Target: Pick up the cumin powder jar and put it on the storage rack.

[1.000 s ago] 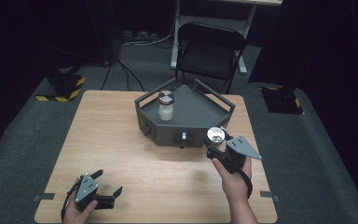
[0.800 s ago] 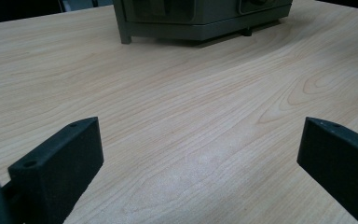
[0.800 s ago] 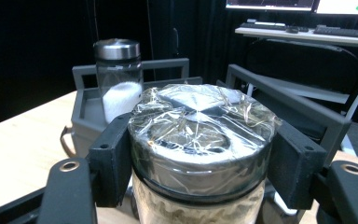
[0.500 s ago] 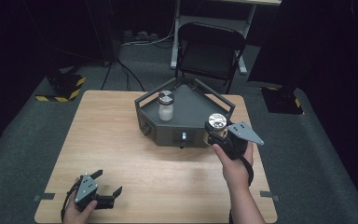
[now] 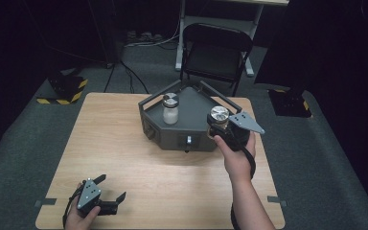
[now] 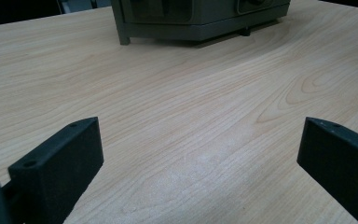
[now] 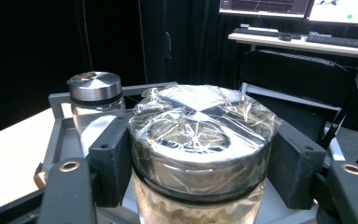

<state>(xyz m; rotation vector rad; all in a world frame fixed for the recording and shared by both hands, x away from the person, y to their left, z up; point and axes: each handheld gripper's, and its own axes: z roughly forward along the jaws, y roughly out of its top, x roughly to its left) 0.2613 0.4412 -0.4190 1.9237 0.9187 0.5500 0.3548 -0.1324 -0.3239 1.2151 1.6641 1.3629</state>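
A glass jar [image 5: 219, 118] [image 7: 200, 154] with a silver lid wrapped in clear film is clamped between the jaws of my right gripper [image 5: 223, 125] [image 7: 200, 165], held over the right front part of the grey tray [image 5: 191, 103]. A second jar [image 5: 170, 109] [image 7: 94, 100] with a silver lid and white contents stands upright inside the tray, left of the held jar. My left gripper [image 5: 110, 189] [image 6: 200, 149] rests near the table's front left edge, jaws wide apart over bare wood with nothing between them.
The grey five-sided tray [image 6: 193, 18] has raised rails and sits at the back middle of the wooden table [image 5: 124, 143]. A black folding chair [image 5: 215, 52] stands behind the table. Beyond it a desk holds keyboards [image 7: 340, 41] and screens.
My right gripper has carried the film-wrapped jar up and back toward the tray. The left gripper has stayed where it was.
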